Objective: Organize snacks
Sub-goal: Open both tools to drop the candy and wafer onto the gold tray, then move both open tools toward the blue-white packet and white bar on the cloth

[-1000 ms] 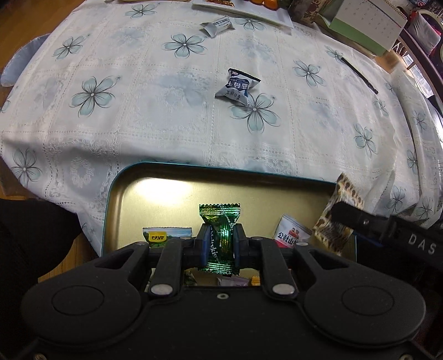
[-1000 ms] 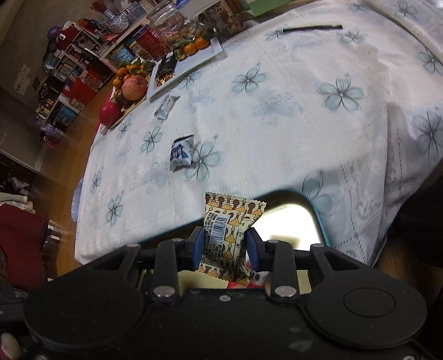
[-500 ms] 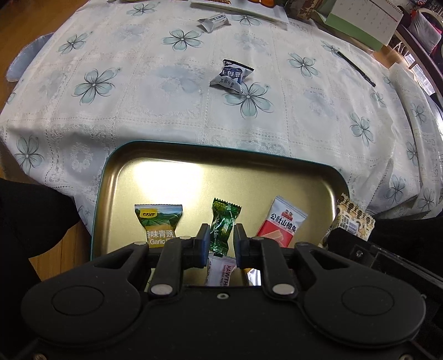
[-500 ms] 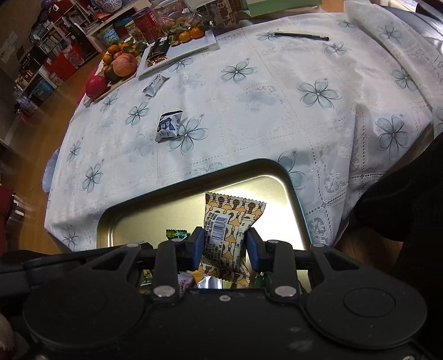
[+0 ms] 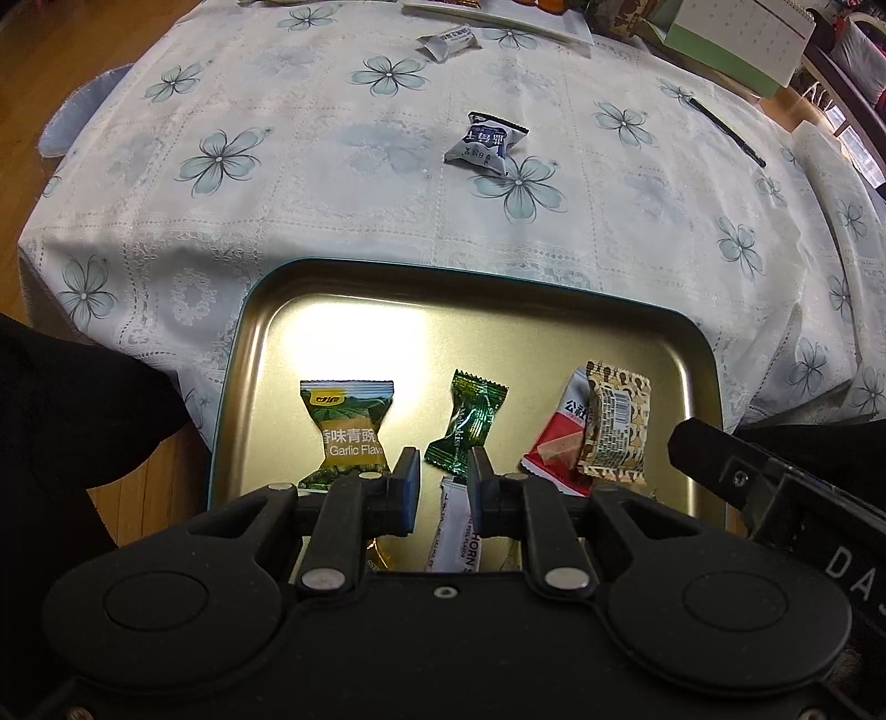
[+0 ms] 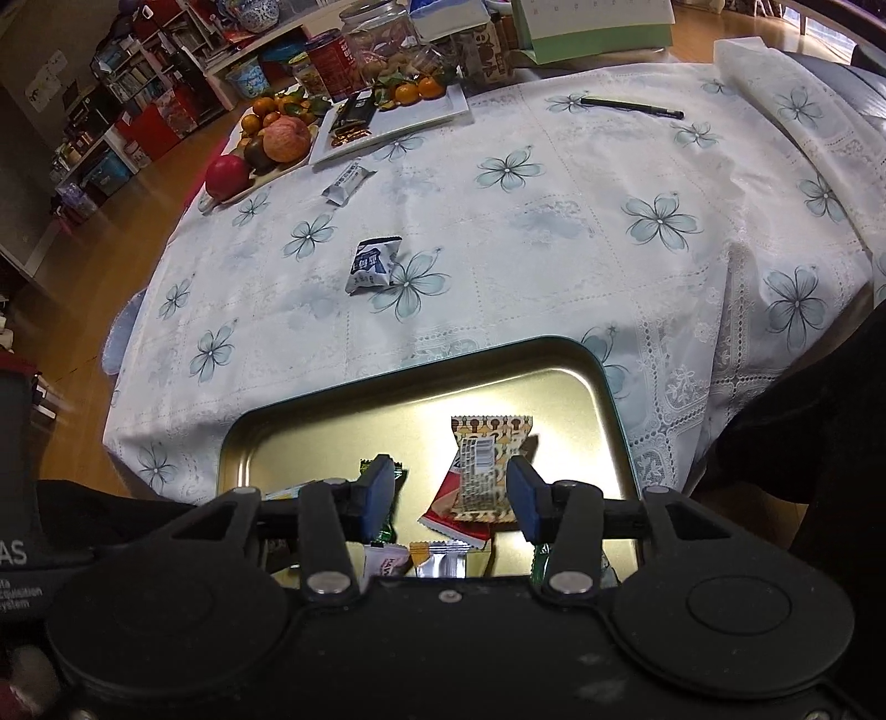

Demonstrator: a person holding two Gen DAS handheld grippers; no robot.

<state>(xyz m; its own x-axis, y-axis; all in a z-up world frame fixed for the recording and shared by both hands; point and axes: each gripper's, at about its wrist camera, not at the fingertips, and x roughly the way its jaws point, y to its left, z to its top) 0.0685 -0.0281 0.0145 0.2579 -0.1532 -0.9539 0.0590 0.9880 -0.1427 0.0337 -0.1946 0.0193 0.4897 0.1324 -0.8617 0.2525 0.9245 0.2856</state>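
Left gripper (image 5: 442, 487) and right gripper (image 6: 451, 498) both spread, gripping nothing, over gold metal tray (image 5: 387, 315); dark green foil candy (image 5: 468, 423) and tan patterned snack packet (image 6: 487, 468) lie in it.

A table is covered by a white floral tablecloth (image 6: 554, 232). Wooden floor (image 5: 66, 61) is seen at the left. Cluttered shelves (image 6: 138, 83) are set along the far wall. Fruit (image 6: 285, 138), jars (image 6: 382, 39) and a pen (image 6: 631, 107) are seen at the table's far side.

A home: floral tablecloth (image 6: 554, 232), fruit tray (image 6: 260, 166), bookshelves (image 6: 138, 83).
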